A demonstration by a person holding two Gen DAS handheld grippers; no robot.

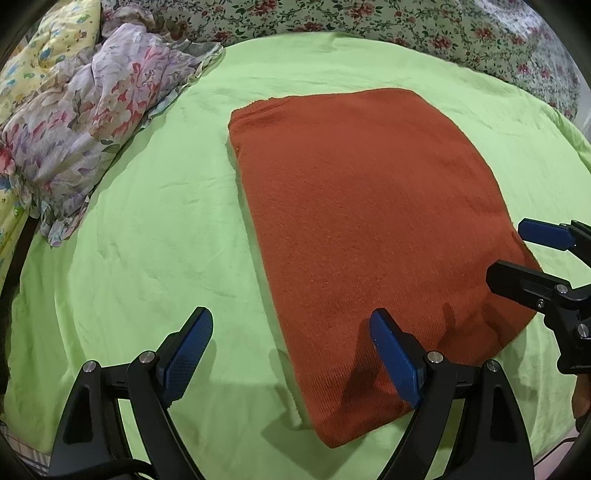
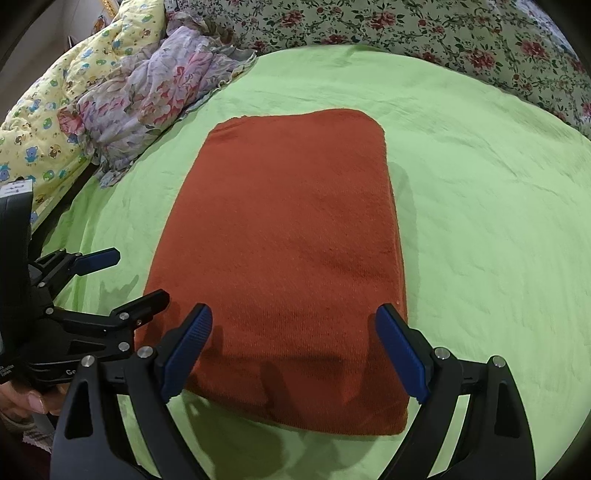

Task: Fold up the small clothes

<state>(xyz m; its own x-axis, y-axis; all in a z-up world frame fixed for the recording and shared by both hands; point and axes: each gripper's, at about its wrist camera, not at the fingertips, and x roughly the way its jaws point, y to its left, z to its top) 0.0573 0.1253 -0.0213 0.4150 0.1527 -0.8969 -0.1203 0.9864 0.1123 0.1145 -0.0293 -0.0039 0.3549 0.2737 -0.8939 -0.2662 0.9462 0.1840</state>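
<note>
A rust-red knitted garment lies folded into a flat rectangle on the green sheet; it also shows in the right wrist view. My left gripper is open and empty, hovering over the garment's near left edge; it shows at the left of the right wrist view. My right gripper is open and empty, its fingers straddling the garment's near end; it shows at the right edge of the left wrist view.
A crumpled pale floral cloth lies at the sheet's far left, against a yellow printed quilt. A rose-patterned bedcover runs along the back. The green sheet spreads wide to the garment's right.
</note>
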